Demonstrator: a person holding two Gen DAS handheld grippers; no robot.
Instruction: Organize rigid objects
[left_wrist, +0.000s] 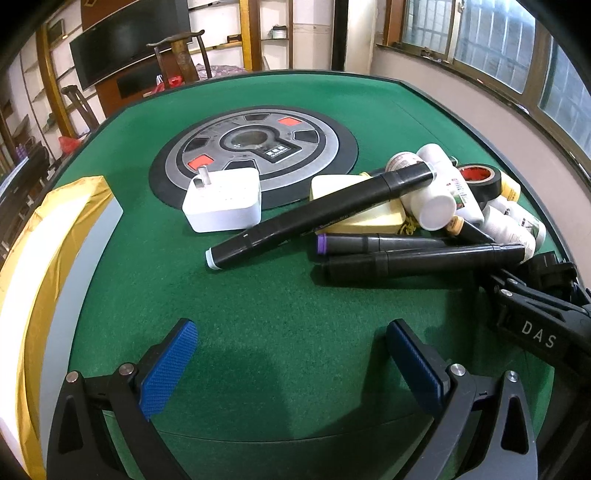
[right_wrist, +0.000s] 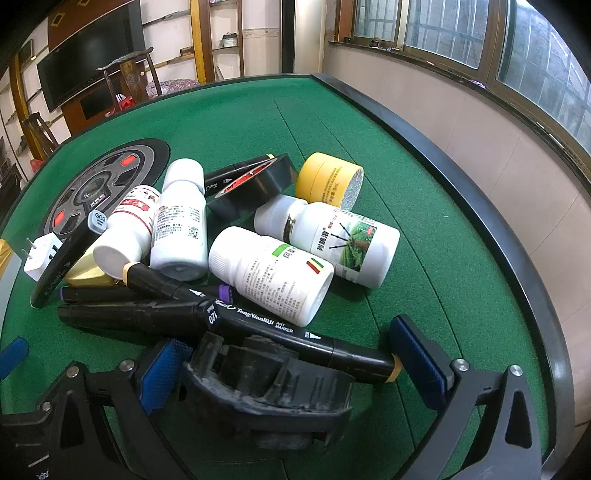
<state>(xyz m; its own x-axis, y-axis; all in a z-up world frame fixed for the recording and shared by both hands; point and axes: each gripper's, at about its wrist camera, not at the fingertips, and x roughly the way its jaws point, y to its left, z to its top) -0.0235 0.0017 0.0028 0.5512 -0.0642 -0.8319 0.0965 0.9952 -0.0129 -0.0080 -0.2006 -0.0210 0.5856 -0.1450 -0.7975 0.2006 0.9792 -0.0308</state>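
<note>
Right wrist view: right gripper (right_wrist: 284, 365) spread around a black part (right_wrist: 266, 391); left gripper (left_wrist: 291, 354) spread, empty

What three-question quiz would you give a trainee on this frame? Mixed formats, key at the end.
1. True or false: the left gripper is shut on a marker.
2. Multiple choice: what lies across the top of the pale yellow block?
A. the long black marker
B. the white charger
C. the black tape roll
3. Short answer: how many white bottles are in the pile in the right wrist view?

Key:
1. False. Its fingers are spread wide over bare felt, with nothing between them.
2. A.
3. Four.
</note>
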